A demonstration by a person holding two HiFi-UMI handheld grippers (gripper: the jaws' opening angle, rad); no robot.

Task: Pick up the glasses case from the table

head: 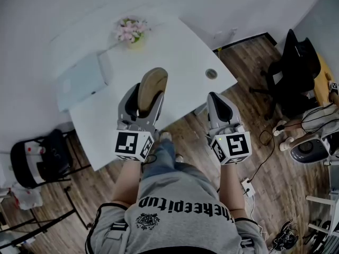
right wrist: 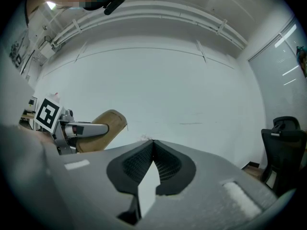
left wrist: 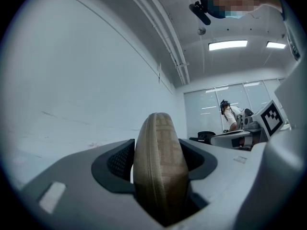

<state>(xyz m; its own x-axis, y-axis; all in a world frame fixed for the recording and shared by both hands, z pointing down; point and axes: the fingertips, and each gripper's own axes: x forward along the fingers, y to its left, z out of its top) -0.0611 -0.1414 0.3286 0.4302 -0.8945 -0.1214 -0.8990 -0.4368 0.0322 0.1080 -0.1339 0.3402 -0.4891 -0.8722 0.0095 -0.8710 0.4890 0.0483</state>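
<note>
The left hand-held gripper is clamped on the tan glasses case, its jaws pressing the two sides. The case stands on edge and is held clear of the white tabletop. At 3 o'clock from it, the right hand-held gripper has its jaws together with nothing between them. Pink flowers sit at 11 o'clock from the case, and a pale flat thing, perhaps a laptop, lies at 9 o'clock

White angular table: far left taken by pink flowering plant and flat pale-grey rectangular slab. Middle and right lie open. Black swivel chair stands well right.
</note>
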